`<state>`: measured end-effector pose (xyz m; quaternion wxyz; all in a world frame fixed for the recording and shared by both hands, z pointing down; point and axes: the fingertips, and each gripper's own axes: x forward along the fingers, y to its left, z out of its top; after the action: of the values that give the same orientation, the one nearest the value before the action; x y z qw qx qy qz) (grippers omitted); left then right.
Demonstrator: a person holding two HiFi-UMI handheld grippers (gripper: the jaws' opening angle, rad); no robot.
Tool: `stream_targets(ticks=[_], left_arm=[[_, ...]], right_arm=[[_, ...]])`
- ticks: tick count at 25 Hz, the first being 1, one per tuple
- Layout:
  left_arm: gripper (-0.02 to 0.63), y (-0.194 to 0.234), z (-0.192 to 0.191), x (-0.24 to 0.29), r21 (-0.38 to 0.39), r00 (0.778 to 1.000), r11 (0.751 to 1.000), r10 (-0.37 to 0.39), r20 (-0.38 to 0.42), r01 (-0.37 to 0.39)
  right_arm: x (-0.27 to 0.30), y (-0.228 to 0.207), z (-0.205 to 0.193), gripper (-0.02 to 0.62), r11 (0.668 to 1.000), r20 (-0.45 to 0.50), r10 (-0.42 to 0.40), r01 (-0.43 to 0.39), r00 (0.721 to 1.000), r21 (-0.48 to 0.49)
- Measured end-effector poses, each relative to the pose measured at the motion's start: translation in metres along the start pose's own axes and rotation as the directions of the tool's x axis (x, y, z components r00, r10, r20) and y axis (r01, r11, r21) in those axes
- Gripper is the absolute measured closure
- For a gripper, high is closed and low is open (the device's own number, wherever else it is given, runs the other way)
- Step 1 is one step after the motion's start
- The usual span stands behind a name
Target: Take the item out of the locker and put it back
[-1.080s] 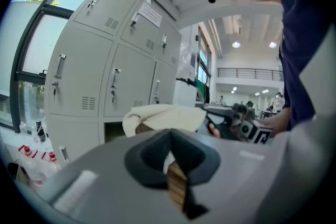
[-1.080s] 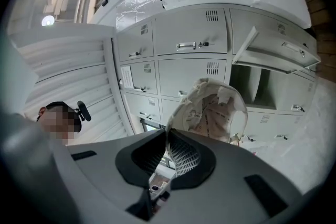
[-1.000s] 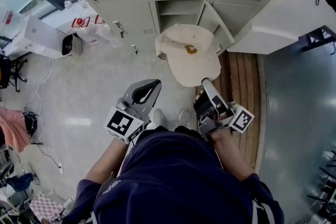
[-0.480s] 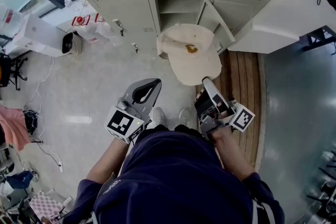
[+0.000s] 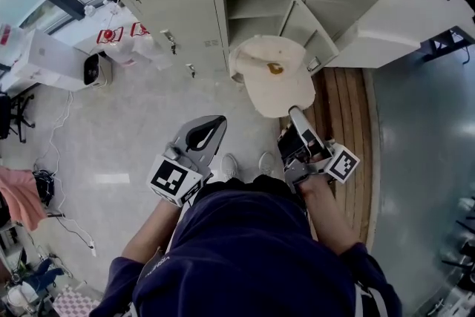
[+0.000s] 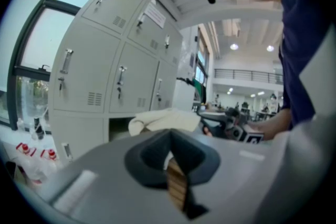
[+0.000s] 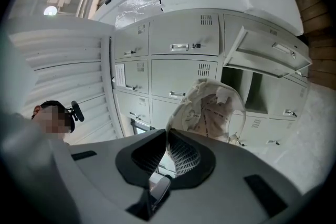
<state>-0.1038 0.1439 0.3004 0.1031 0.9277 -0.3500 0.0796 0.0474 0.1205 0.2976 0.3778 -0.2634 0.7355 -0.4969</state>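
Where the cap is: the beige baseball cap point(image 5: 276, 82) hangs in the air just in front of the open locker compartment point(image 5: 252, 17), outside it, clear of the floor.
Grip: the right gripper point(image 5: 297, 115) has its jaws clenched on the edge of the brim. In the right gripper view the cap's lined inside point(image 7: 210, 113) rises straight out of the pinch.
Long axis: brim at the jaws, crown out ahead, so the cap lies lengthwise from the gripper toward the opening (a straight push forward looks like the way home).
Door: the compartment's door point(image 5: 312, 30) is swung out to the right, just beside the cap, and looks like the thing to avoid clipping.
Other hand: the left gripper point(image 5: 211, 122) is held low at the left, well apart from the cap, with its jaws together on nothing. The right one is clearly the nearer.
Count: one cap, one open compartment, one open door, two grippers.
Stage: I judge the cap is out and the return has not yet been made.
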Motion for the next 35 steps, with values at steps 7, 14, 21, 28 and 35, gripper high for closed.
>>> stream_targets(ticks=[7,14,21,28,35], left_arm=[[0.602,0.026,-0.011,-0.007,-0.006,0.999,0.999,-0.047,-0.007,0.047],[0.602,0.046,-0.022,0.016,-0.039,0.997,0.998,-0.058,-0.045,0.057],[0.603,0.072,-0.035,0.071,-0.06,0.995,0.998,-0.01,-0.101,0.004],[0.603,0.091,-0.05,0.132,-0.111,0.99,0.992,0.045,-0.134,-0.06],[0.603,0.104,-0.071,0.166,-0.147,0.981,0.983,0.086,-0.176,-0.113]], right_arm=[[0.003,-0.032,-0.012,0.577,0.997,0.064,-0.071,0.071,0.995,0.003],[0.026,-0.078,0.01,0.577,0.994,0.066,-0.109,0.108,0.992,0.009],[0.064,-0.154,0.048,0.577,0.988,0.006,-0.147,0.146,0.989,0.055],[0.099,-0.226,0.075,0.577,0.979,-0.065,-0.168,0.174,0.984,0.108],[0.11,-0.3,0.089,0.577,0.96,-0.095,-0.224,0.237,0.97,0.147]])
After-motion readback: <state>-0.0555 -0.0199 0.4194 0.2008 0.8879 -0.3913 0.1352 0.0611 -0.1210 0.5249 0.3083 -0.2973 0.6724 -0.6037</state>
